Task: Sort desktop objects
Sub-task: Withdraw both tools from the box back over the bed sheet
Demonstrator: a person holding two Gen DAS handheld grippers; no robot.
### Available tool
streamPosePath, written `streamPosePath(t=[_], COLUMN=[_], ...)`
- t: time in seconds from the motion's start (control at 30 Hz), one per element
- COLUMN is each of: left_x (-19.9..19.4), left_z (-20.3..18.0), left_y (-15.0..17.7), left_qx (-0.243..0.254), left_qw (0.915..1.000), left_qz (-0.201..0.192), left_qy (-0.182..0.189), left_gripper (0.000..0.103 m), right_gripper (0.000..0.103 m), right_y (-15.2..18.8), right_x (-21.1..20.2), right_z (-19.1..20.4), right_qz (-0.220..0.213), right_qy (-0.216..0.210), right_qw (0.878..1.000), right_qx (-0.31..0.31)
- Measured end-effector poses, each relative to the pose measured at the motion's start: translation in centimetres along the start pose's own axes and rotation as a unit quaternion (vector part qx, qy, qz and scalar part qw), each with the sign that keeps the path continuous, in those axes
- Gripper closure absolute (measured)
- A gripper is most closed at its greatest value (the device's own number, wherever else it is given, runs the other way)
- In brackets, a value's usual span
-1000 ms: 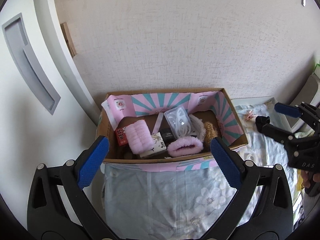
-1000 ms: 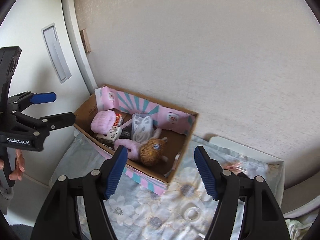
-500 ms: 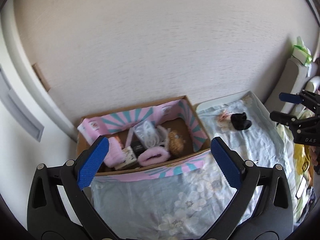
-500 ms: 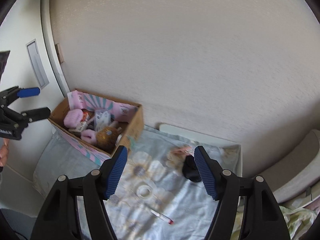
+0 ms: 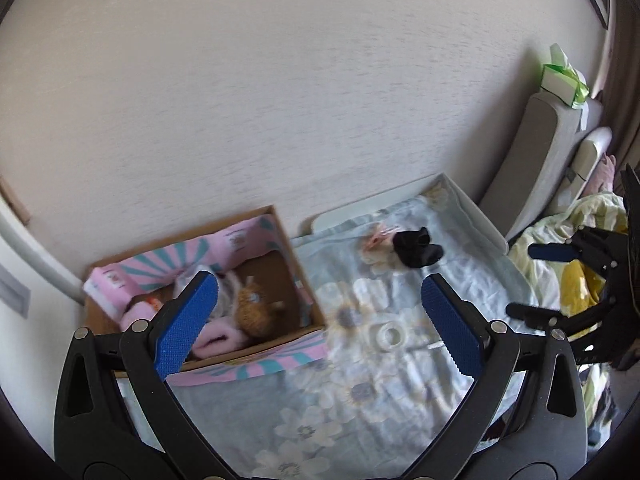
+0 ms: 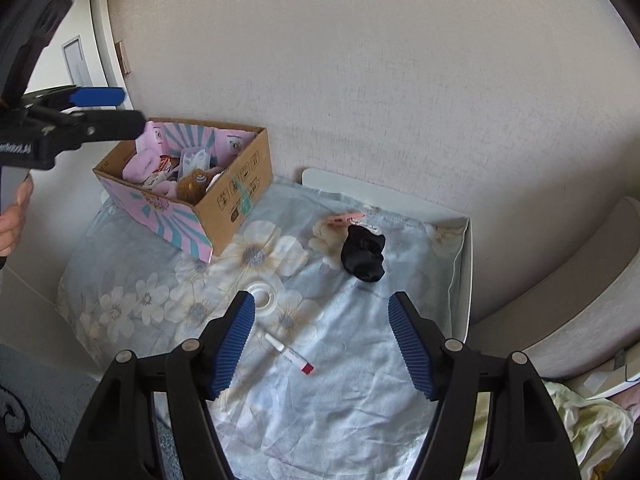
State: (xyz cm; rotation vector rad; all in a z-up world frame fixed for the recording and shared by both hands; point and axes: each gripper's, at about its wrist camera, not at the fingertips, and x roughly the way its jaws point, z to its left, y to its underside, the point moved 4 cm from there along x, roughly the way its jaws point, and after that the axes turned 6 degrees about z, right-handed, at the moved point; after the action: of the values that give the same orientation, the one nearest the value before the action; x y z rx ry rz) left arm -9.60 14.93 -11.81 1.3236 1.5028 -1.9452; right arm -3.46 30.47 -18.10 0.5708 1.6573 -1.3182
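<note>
Both pairs of blue-padded fingers stand spread with nothing between them: the left gripper (image 5: 320, 320) hangs above the near edge of the cardboard box (image 6: 240, 184), and the right gripper (image 6: 322, 344) hangs over the open middle of the flower-print cloth (image 6: 352, 400) that covers the desk. Just beyond the right gripper's left pad (image 6: 234, 344) lies a white pen with a red end (image 6: 289, 353), flat on the cloth, and a little farther off a white tape ring (image 6: 262, 296) rests on a printed flower. Farther back, toward the wall, a crumpled black fabric item (image 6: 363, 254) sits on the cloth, and a pink clip (image 6: 345, 218) lies just behind it, close to or touching it. The box stands at the cloth's far left corner against the wall, its flaps lined in pink and teal stripes; inside are pink fluffy bands (image 6: 142, 164), a brown plush toy (image 6: 192, 186), a clear packet of white cable (image 6: 195, 159) and other small items too crowded to make out. A person's hand (image 6: 12, 216) shows at the left edge, gripping the left gripper's handle.
</note>
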Motion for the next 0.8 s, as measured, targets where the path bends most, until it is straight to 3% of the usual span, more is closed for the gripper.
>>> streamPosePath(t=[0.23, 0.43, 0.7, 0.8], left_x=[5.3, 11.4, 18.7, 20.3], left_z=[-5.1, -8.3, -10.0, -10.0], left_y=[-2.5, -3.0, -2.1, -1.7], left_qx=[0.020, 0.012, 0.007, -0.013], left_qw=[0.9981, 0.9953, 0.9917, 0.9892], left_qz=[0.047, 0.089, 0.123, 0.136], left_qy=[0.034, 0.038, 0.035, 0.054], left_gripper=[0.001, 0.001, 0.001, 0.001], right_gripper=[0.038, 0.038, 0.038, 0.038], right_y=[2.4, 4.9, 5.4, 5.5], right_x=[2.3, 5.5, 8.4, 9.4], right_z=[-0.4, 0.0, 0.0, 0.0], right_qz=[0.025, 0.058, 0.052, 0.052], right_qy=[-0.052, -0.040, -0.066, -0.076], right_qw=[0.998, 0.996, 0.995, 0.993], right_qx=[-0.014, -0.050, -0.061, -0.068])
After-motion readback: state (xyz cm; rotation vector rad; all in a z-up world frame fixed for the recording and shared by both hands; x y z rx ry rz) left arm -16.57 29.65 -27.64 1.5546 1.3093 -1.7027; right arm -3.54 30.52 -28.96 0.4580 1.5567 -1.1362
